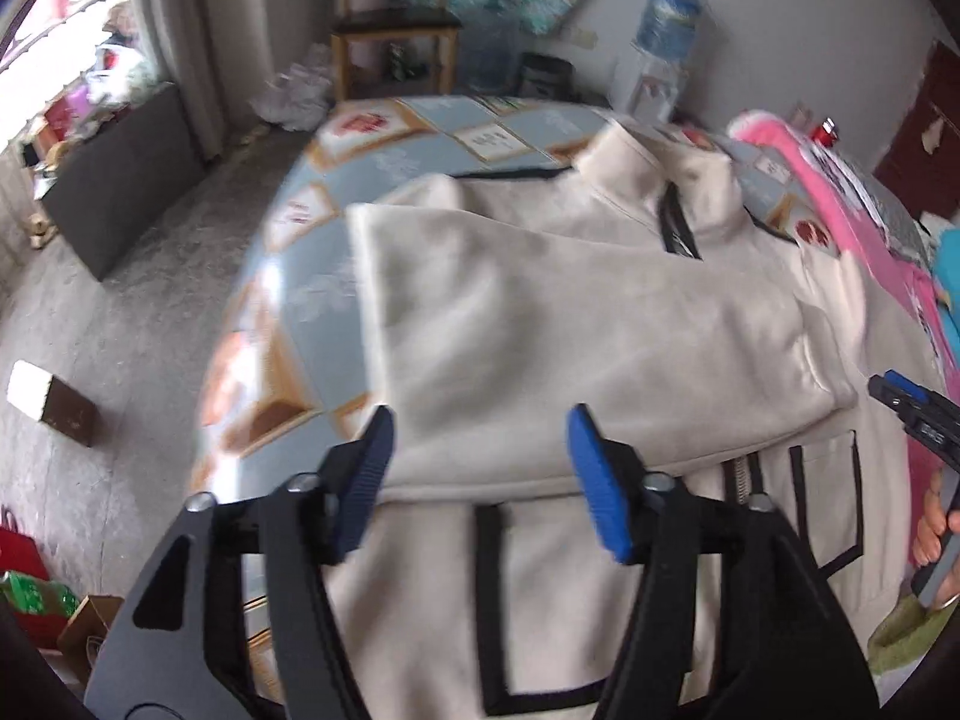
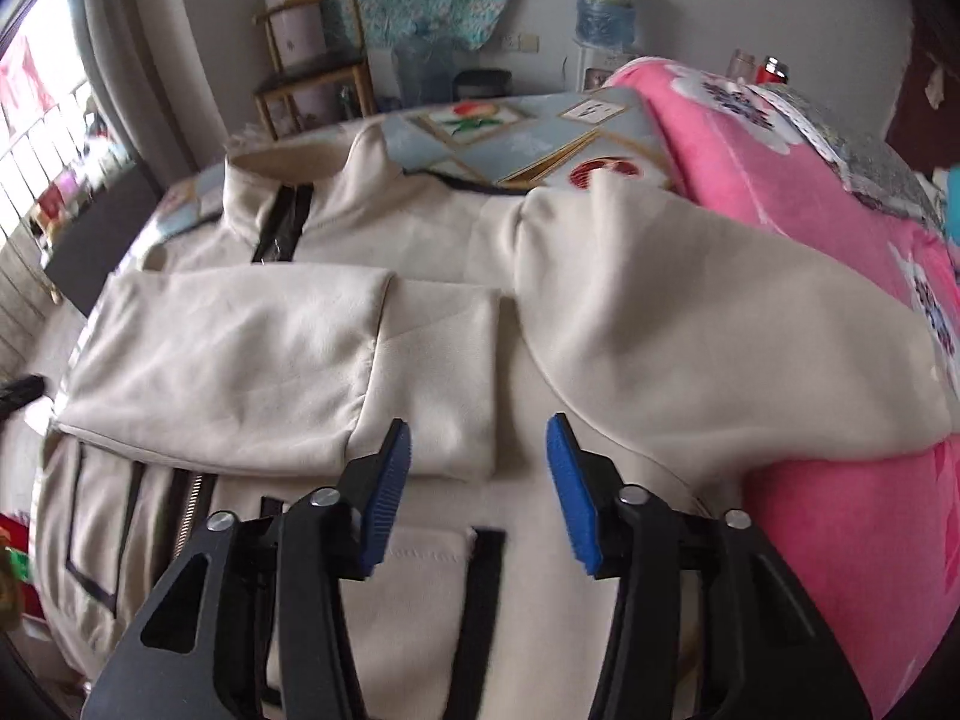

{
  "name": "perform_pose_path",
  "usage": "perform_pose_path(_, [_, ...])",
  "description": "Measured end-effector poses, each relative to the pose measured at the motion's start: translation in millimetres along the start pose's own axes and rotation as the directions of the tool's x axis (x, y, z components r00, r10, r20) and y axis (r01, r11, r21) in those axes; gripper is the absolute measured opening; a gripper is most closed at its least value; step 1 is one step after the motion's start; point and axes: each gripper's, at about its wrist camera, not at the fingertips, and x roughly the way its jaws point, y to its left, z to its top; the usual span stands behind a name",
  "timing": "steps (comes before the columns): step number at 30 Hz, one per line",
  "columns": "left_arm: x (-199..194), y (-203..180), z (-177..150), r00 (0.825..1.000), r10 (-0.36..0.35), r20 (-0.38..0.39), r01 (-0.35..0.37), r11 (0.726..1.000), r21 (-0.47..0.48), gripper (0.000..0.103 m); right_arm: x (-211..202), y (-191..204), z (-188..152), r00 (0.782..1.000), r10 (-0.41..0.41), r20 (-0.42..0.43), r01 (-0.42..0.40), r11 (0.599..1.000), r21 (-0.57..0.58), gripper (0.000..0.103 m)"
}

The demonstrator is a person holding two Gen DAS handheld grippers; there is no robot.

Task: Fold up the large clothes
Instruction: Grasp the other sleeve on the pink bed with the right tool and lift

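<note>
A cream jacket (image 1: 570, 312) with black trim and a black zip lies front up on the bed. Its left sleeve (image 2: 240, 360) is folded across the chest, cuff (image 2: 456, 384) near the middle. The other sleeve (image 2: 720, 336) drapes out onto the pink blanket (image 2: 810, 228). My left gripper (image 1: 480, 420) hovers open above the folded sleeve with nothing between its blue pads. My right gripper (image 2: 478, 429) is open just above the cuff and the jacket body, holding nothing. The right gripper's tip (image 1: 912, 408) and a hand (image 1: 936, 528) show at the left wrist view's right edge.
The bed has a light blue patterned sheet (image 1: 288, 276). Its left edge drops to a grey floor (image 1: 120, 312) with a small brown box (image 1: 54, 408). A wooden shelf (image 1: 396, 42), a water dispenser (image 1: 660, 48) and a dark bench (image 1: 120, 180) stand beyond.
</note>
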Motion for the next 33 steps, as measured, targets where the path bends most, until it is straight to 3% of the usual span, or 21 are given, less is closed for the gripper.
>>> perform_pose_path(2, [21, -17, 8, 0.999, 0.014, -0.029, -0.013, 0.999, 0.033, 0.07, -18, -29, -5, 0.999, 0.035, 0.026, -0.037, 0.996, 0.086, 0.066])
perform_pose_path(3, [30, -23, 11, 0.999, 0.021, -0.036, -0.02, 0.999, 0.046, 0.077, -28, -50, -8, 0.998, 0.047, 0.045, -0.054, 0.988, 0.147, 0.071])
perform_pose_path(5, [50, -36, 14, 0.998, 0.048, -0.046, -0.045, 0.996, 0.071, 0.086, -42, -98, -14, 0.995, 0.064, 0.073, -0.081, 0.963, 0.256, 0.071])
perform_pose_path(7, [65, -43, 14, 0.995, 0.072, -0.064, -0.067, 0.994, 0.085, 0.086, -49, -143, -22, 0.996, 0.051, 0.078, -0.076, 0.93, 0.361, 0.071])
perform_pose_path(9, [83, -48, 11, 0.989, 0.103, -0.109, -0.093, 0.991, 0.094, 0.086, -57, -205, -32, 0.993, 0.049, 0.109, -0.098, 0.854, 0.511, 0.071])
perform_pose_path(14, [85, -47, 5, 0.991, 0.105, -0.082, -0.1, 0.993, 0.066, 0.09, -55, -333, -53, 0.986, 0.038, 0.16, -0.147, 0.636, 0.757, 0.071])
perform_pose_path(19, [86, -45, 4, 0.991, 0.109, -0.076, -0.105, 0.993, 0.056, 0.095, -38, -412, -66, 0.973, 0.024, 0.23, -0.214, 0.473, 0.855, 0.071])
perform_pose_path(21, [85, -45, 4, 0.991, 0.11, -0.072, -0.107, 0.993, 0.054, 0.096, -28, -429, -70, 0.971, 0.023, 0.236, -0.224, 0.421, 0.879, 0.064])
perform_pose_path(25, [87, -45, 5, 0.99, 0.107, -0.092, -0.102, 0.993, 0.06, 0.096, -10, -447, -68, 0.97, 0.021, 0.241, -0.23, 0.381, 0.895, 0.054])
perform_pose_path(28, [88, -44, 6, 0.988, 0.109, -0.108, -0.103, 0.993, 0.064, 0.096, 1, -454, -64, 0.977, 0.005, 0.213, -0.198, 0.381, 0.903, 0.044])
perform_pose_path(33, [89, -42, 8, 0.988, 0.107, -0.116, -0.099, 0.993, 0.069, 0.096, -14, -447, -62, 0.983, -0.054, 0.175, -0.136, 0.425, 0.895, 0.012])
